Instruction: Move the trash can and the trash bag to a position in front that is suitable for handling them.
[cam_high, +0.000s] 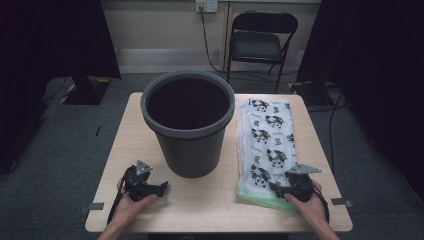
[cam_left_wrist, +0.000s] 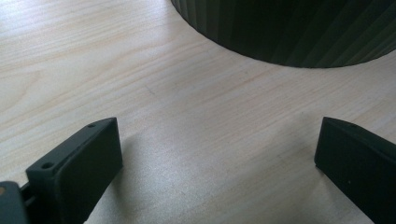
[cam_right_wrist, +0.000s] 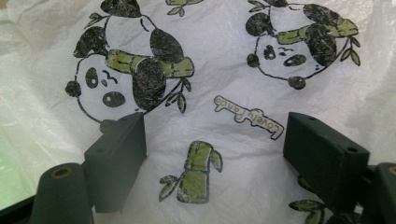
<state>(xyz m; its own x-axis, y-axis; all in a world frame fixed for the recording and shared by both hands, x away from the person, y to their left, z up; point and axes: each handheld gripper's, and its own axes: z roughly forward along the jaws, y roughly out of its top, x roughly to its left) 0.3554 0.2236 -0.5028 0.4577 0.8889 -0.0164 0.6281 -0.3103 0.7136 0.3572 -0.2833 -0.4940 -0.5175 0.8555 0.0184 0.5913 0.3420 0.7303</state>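
A tall dark grey ribbed bin (cam_high: 187, 120) stands open in the middle of the light wooden table (cam_high: 210, 200). A folded white plastic bag (cam_high: 265, 145) printed with pandas and bamboo lies flat to the right of the bin, its near end tinted green. My left gripper (cam_high: 150, 186) rests near the front left of the bin. Its jaws (cam_left_wrist: 217, 135) stand wide open over bare wood, with the bin's base (cam_left_wrist: 299, 32) just ahead. My right gripper (cam_high: 289, 187) sits at the bag's near end. It is open (cam_right_wrist: 215, 121) over the panda print (cam_right_wrist: 135, 74), gripping nothing.
A black folding chair (cam_high: 260, 42) stands on the grey floor beyond the table. Dark curtains hang at both sides, and cables run along the floor at the right. Bare tabletop lies between the two grippers along the front edge.
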